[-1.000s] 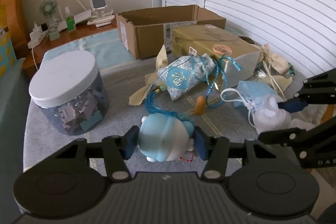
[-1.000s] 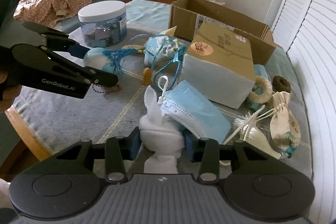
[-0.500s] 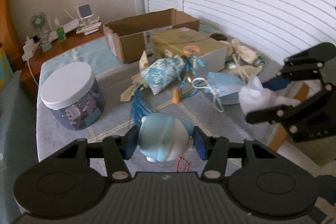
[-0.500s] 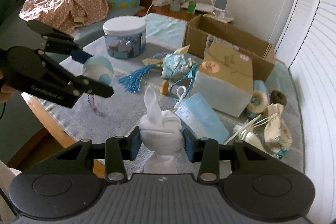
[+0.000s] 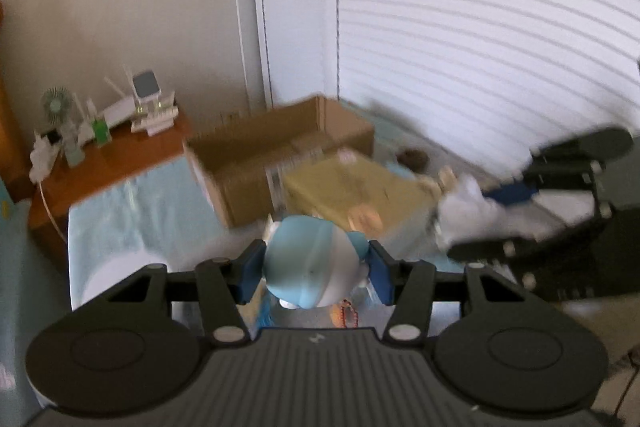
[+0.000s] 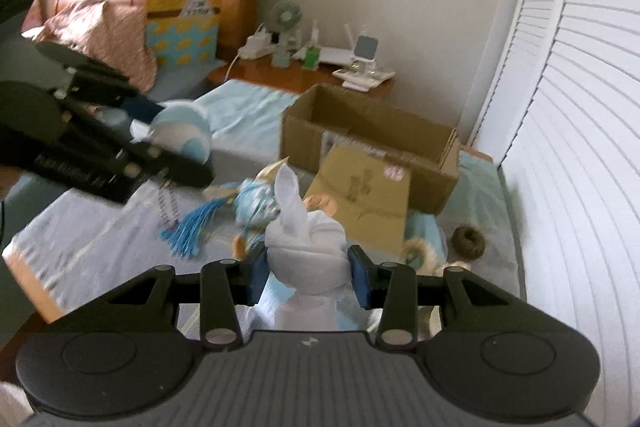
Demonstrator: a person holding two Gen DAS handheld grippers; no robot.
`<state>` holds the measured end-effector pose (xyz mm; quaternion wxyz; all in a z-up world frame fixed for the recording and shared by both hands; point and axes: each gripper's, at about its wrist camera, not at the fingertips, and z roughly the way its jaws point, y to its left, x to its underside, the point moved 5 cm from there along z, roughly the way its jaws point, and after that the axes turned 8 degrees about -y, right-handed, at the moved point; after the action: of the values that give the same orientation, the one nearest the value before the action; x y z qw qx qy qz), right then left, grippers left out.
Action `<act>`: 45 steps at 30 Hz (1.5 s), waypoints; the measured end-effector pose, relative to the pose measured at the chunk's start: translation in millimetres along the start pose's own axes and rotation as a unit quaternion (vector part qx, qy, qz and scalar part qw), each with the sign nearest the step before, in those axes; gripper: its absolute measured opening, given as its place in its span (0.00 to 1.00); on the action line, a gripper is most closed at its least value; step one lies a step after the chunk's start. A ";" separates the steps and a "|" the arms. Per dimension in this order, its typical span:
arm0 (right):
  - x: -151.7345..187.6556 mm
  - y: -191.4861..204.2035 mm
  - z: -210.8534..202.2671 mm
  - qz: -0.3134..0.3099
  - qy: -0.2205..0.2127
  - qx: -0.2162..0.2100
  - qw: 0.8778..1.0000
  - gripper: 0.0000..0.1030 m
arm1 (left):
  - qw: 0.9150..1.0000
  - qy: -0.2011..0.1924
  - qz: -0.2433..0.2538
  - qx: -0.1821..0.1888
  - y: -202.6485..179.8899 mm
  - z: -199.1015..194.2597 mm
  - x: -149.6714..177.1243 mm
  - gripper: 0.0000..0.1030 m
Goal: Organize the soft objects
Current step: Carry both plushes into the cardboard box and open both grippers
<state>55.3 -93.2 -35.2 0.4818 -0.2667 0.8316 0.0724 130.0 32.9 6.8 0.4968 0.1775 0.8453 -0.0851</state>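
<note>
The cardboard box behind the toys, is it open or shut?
Open: the cardboard box has no flaps over its top, and its bare inner walls show.

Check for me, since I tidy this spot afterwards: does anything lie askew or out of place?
Yes. The closed tan box leans tilted against the open cardboard box instead of lying flat, and a blue tassel sprawls loose across the cloth. Both grippers hold soft toys clear of the clutter.

Grey-blue cloth-covered table (image 6: pixel 92 247) carrying open cardboard box (image 6: pixel 372 135), closed tan carton (image 6: pixel 364 199) just in front of it, blue tassel (image 6: pixel 192 227), brown ring-shaped thing (image 6: pixel 468 241) (blurred, near shutters), white-lidded jar (image 5: pixel 116 275) at left edge.
</note>
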 end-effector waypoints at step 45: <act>-52.9 -57.6 60.3 0.047 -0.016 0.027 0.998 0.46 | 0.995 -0.022 -0.074 -0.063 43.5 29.0 1.2 0.98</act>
<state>151.7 -99.4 -14.6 0.4979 -0.2126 0.8373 0.0764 169.8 64.0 -7.1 0.5180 0.0809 0.8485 -0.0719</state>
